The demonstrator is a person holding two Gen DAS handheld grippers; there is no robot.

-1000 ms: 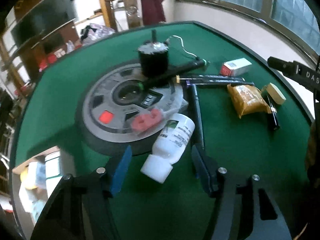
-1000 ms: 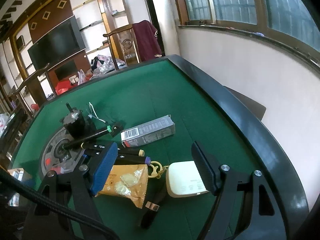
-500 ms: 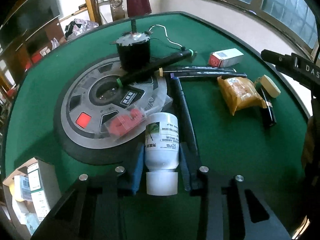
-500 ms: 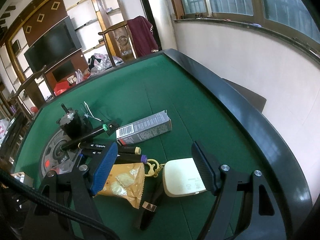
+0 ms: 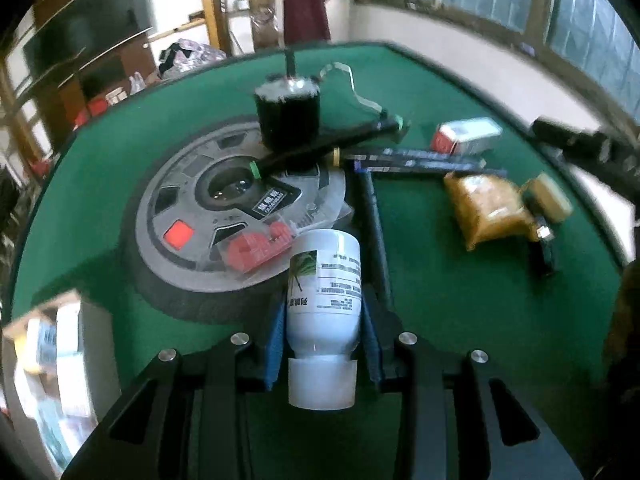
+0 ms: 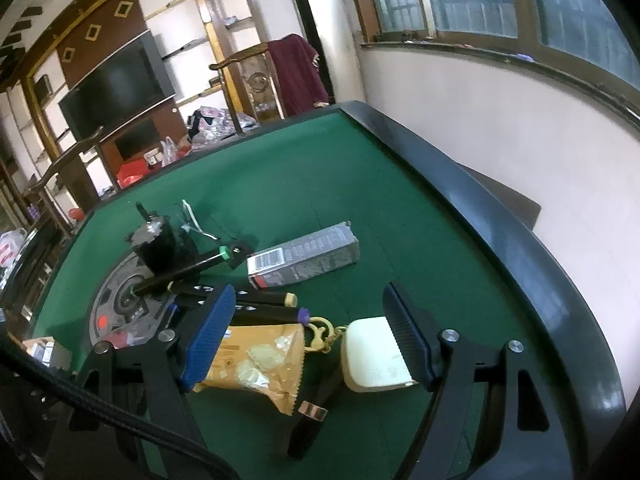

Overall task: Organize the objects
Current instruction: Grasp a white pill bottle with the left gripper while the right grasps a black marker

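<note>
In the left wrist view a white plastic bottle [image 5: 325, 304] with a printed label lies cap toward the camera, and my left gripper [image 5: 323, 328] is shut on its body, blue pads pressing both sides. The bottle looks lifted slightly off the green table [image 5: 460, 320]. In the right wrist view my right gripper [image 6: 308, 336] hovers open above a yellow snack packet [image 6: 260, 364] and a cream square box [image 6: 372, 354], touching neither. Both show in the left wrist view too: the snack packet [image 5: 486, 208] and the cream box [image 5: 548, 196].
A round grey control panel [image 5: 192, 216] holds a black motor [image 5: 288, 118] and a clear pack with red pieces [image 5: 256, 246]. Black pens [image 5: 424, 160], a grey carton [image 6: 304, 258], a black tube [image 6: 308, 424] and a gold keyring [image 6: 320, 332] lie around. A box of cartons [image 5: 52, 352] stands left.
My left gripper moved in around the white bottle, closed on its body, and the bottle turned to point straight along the fingers. The right gripper stayed put.
</note>
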